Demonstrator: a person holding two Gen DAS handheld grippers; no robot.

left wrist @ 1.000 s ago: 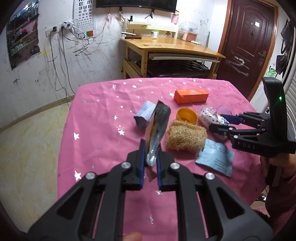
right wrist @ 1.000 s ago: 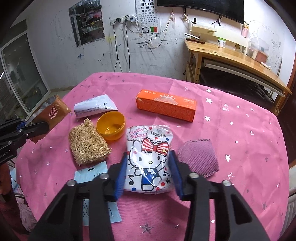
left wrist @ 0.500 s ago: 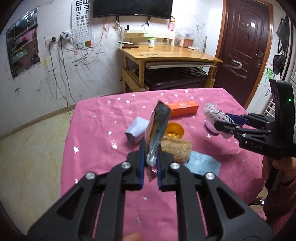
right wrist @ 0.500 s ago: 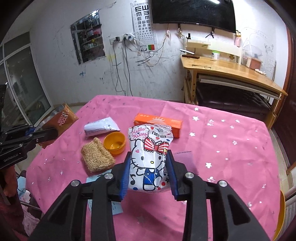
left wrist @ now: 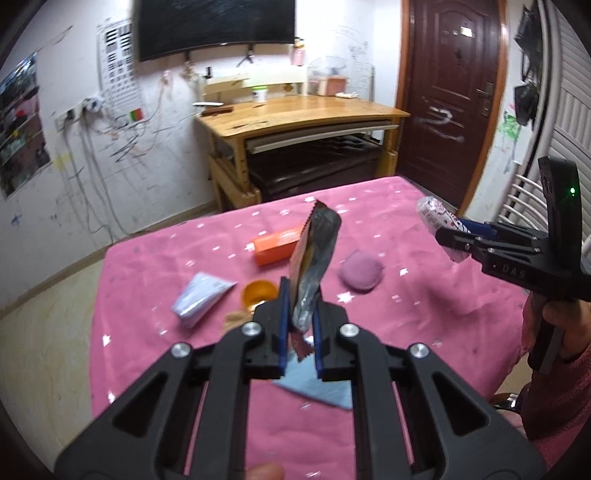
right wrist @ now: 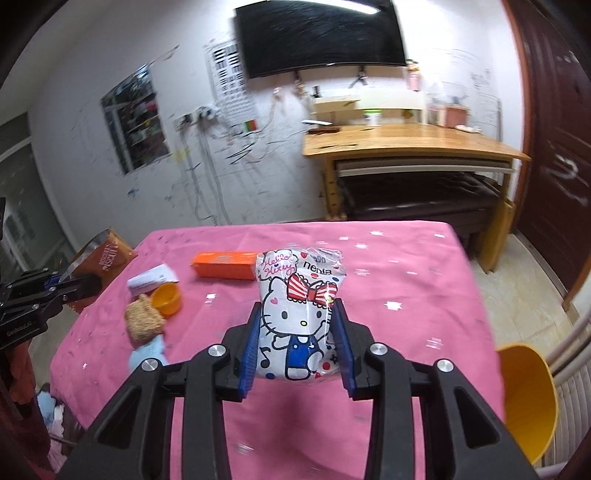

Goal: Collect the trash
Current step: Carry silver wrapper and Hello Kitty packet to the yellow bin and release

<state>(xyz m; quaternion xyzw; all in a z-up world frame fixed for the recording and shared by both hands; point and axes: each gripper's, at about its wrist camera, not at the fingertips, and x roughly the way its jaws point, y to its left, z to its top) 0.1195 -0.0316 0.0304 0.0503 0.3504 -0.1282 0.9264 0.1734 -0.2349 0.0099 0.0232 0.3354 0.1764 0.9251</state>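
Where a second ago both packets sat low over the pink surface (left wrist: 147,266), each now hangs clear above it. Nearest in the left wrist view, the left tool (left wrist: 300,334) is pinching the bottom edge of the brown snack wrapper (left wrist: 314,258), which stands upright between the blue pads, just as it did before. In the right wrist view the right tool (right wrist: 297,339) clamps the Hello Kitty tissue pack (right wrist: 299,310) by its sides; earlier that pack lay flat on the cloth. Below and beyond, the light blue paper packet (left wrist: 314,387), the straw-coloured scrubber (right wrist: 142,319), the small orange bowl (right wrist: 167,298) and the white pouch (left wrist: 201,297) lie unmoved. Farther off, the purple mask (left wrist: 361,272) now shows uncovered beside the orange box (right wrist: 223,265). More of the wooden desk (right wrist: 413,142) and the wall screen (right wrist: 321,35) has come into view.
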